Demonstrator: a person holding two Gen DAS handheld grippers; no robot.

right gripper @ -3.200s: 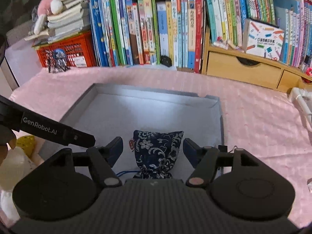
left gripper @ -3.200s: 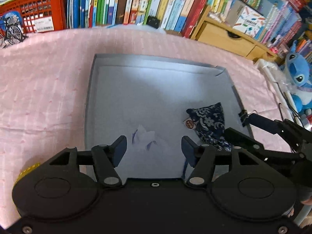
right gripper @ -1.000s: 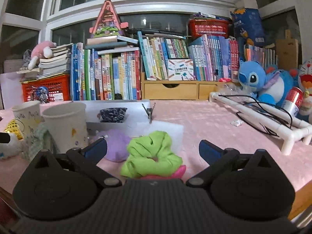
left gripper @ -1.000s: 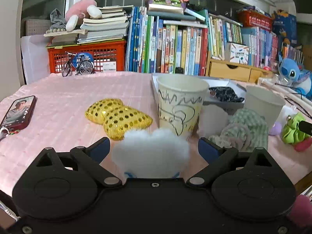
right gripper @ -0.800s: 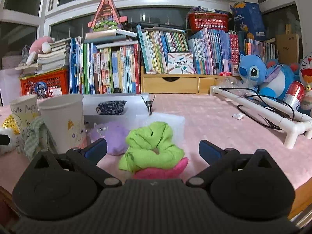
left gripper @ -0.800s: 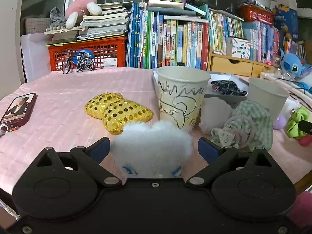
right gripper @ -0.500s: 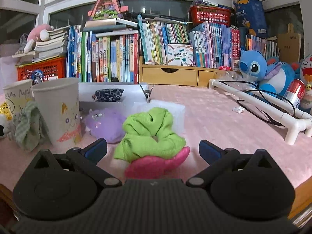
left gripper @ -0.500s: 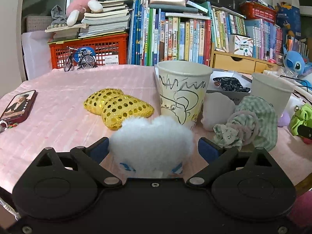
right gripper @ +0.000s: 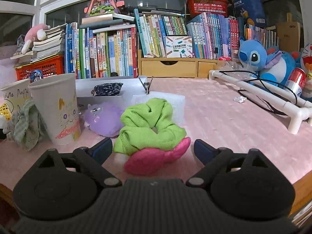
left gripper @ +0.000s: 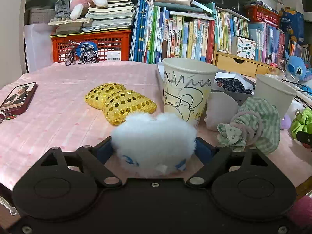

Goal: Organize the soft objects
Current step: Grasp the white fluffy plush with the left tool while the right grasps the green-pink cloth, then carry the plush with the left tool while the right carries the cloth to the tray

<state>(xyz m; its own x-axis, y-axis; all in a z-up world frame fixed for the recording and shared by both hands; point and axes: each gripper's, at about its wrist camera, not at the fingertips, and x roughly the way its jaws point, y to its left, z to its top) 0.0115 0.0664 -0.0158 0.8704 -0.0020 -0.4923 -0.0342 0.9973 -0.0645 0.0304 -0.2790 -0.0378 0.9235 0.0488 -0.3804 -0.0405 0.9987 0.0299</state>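
Soft objects lie scattered along the near edge of a pink tablecloth [left gripper: 64,105]. White fluffy plush [left gripper: 154,136] sits between the left gripper [left gripper: 154,152] fingers; jaws closing, blue pads at or nearly at its sides, contact unclear. Green scrunchie [right gripper: 147,125] rests on a pink pad [right gripper: 156,159], both between the right gripper [right gripper: 154,150] fingers; jaws closing, pads clear of the fabric. Dark floral pouch [right gripper: 107,89] lies in the grey tray [right gripper: 128,85] behind.
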